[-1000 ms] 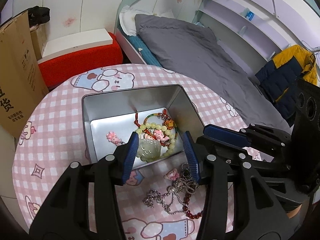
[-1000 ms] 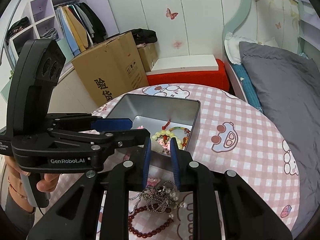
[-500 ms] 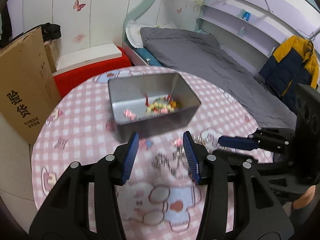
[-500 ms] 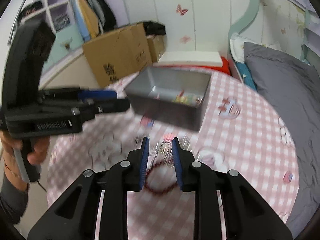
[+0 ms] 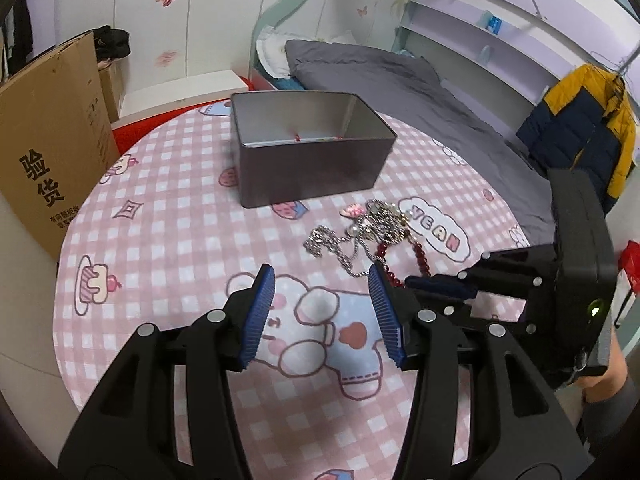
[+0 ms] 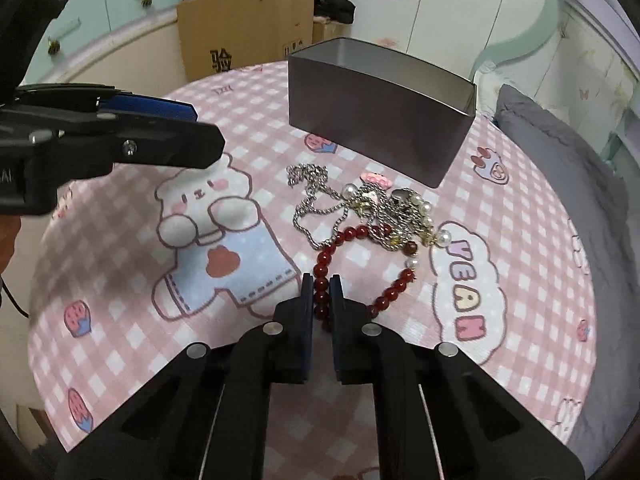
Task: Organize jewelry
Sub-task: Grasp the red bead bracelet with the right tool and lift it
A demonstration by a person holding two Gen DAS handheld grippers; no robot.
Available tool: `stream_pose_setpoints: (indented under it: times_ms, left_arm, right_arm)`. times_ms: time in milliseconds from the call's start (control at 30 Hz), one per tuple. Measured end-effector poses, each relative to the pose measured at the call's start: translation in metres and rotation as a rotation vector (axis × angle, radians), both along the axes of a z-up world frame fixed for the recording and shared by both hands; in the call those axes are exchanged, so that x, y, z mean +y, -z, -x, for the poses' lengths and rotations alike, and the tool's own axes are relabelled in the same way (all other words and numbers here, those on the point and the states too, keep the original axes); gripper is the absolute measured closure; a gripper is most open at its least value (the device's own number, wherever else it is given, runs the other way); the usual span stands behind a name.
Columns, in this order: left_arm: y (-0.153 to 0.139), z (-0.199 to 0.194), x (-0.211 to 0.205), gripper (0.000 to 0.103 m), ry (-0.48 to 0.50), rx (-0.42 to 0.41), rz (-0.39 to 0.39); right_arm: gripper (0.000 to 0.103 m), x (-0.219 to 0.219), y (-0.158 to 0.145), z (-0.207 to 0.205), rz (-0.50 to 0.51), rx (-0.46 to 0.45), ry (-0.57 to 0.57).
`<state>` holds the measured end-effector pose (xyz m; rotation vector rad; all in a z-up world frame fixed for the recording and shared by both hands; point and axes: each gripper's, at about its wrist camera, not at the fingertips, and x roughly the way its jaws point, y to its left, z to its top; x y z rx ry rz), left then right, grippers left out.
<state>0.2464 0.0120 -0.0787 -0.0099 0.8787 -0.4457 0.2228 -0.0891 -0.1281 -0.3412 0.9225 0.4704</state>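
Dark red round beads of a bracelet (image 6: 362,270) lie on the round pink checked tablecloth (image 6: 120,280), and the right gripper (image 6: 321,284) is clenched on one side of this loop. Just beyond its tips a tangle of silver chains and pearls (image 6: 360,204) touches the bracelet, and further ahead stands the grey rectangular metal tin (image 6: 380,116), near the far table edge. The left gripper (image 5: 322,300) hangs released, its jaws opening over bare cloth; wide free cloth lies on its left, up to the table edge.
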Motion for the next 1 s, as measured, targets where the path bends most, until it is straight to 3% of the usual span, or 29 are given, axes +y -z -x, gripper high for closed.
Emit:
stream_pose_setpoints:
  times_ms: [467, 800, 933, 1000]
  left_arm:
    - [0.028, 0.000, -0.056, 0.054, 0.106, -0.030, -0.084]
    - [0.047, -0.014, -0.083, 0.056, 0.109, -0.029, -0.214]
    - [0.045, -0.018, -0.083, 0.093, 0.114, -0.017, -0.214]
    - [0.044, -0.021, -0.080, 0.096, 0.114, 0.000, -0.201]
  right_arm:
    - [0.097, -0.075, -0.069, 0.020, -0.203, -0.141, 0.125]
    - [0.097, -0.089, -0.059, 0.012, -0.250, -0.118, 0.128]
    - [0.097, -0.089, -0.056, 0.008, -0.259, -0.111, 0.125]
    - [0.097, -0.089, -0.056, 0.008, -0.265, -0.112, 0.122]
